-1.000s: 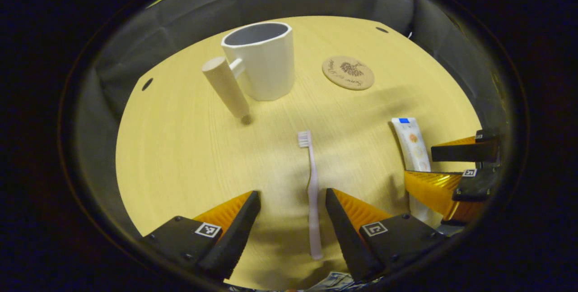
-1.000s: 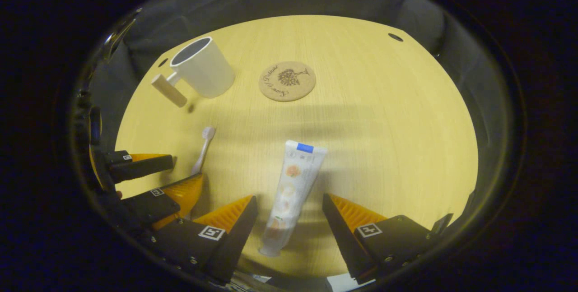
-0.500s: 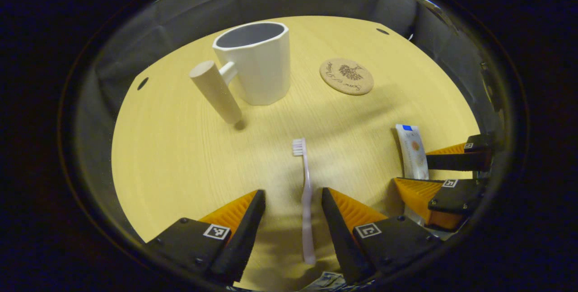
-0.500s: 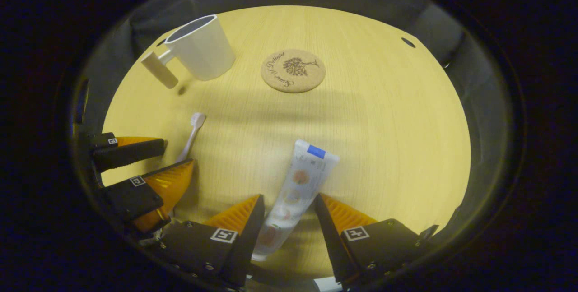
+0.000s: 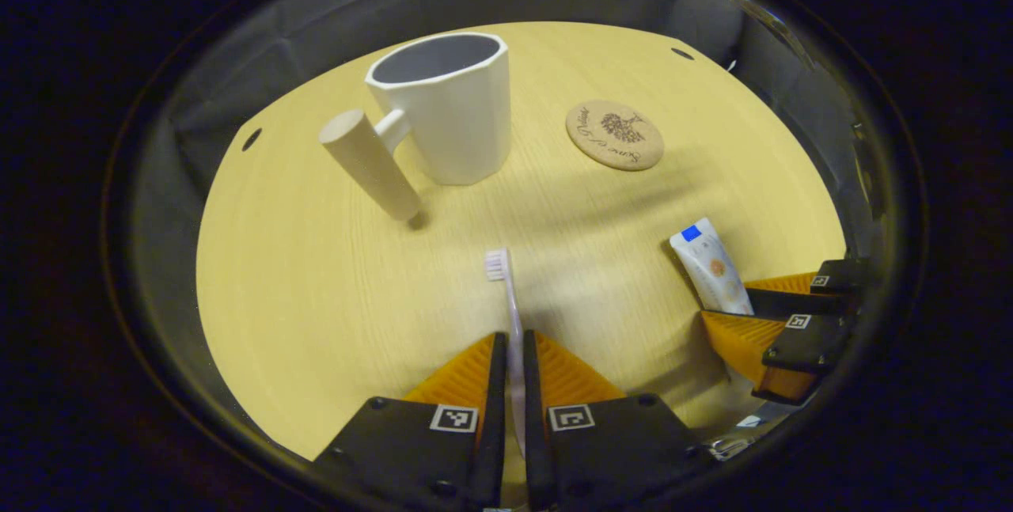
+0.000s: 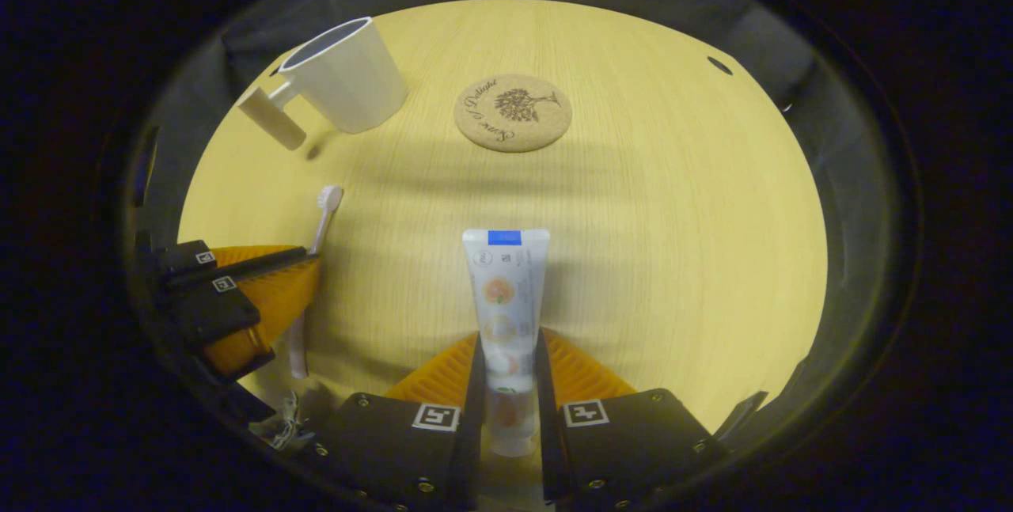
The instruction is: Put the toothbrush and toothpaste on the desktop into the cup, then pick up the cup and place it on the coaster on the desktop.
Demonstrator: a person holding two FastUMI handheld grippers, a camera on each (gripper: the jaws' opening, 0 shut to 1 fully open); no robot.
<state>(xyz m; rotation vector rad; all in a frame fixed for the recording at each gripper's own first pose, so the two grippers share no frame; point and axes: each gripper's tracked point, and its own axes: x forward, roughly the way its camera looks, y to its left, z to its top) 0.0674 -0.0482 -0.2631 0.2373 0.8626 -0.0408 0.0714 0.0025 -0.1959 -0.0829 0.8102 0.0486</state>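
In the left gripper view my left gripper (image 5: 509, 346) is shut on the handle of a pale pink toothbrush (image 5: 508, 298), whose bristle head points toward a white cup (image 5: 451, 112) with a wooden peg handle. In the right gripper view my right gripper (image 6: 506, 346) is shut on a white toothpaste tube (image 6: 504, 290), its flat blue-marked end pointing ahead. A round cork coaster (image 6: 513, 111) lies right of the cup (image 6: 342, 75). The left gripper (image 6: 305, 259) with the toothbrush (image 6: 320, 215) shows at the left of the right gripper view. At the right of the left gripper view are the right gripper (image 5: 732, 306) and tube (image 5: 708, 263).
Everything rests on a round light wooden tabletop (image 6: 673, 203) with small dark holes near its rim (image 6: 718, 65). Black cloth walls close around the table on all sides. The coaster (image 5: 615, 134) lies right of the cup in the left gripper view.
Both grippers have closed: the left one onto the toothbrush handle, the right one onto the toothpaste tube. The tube has turned straight between the right fingers.
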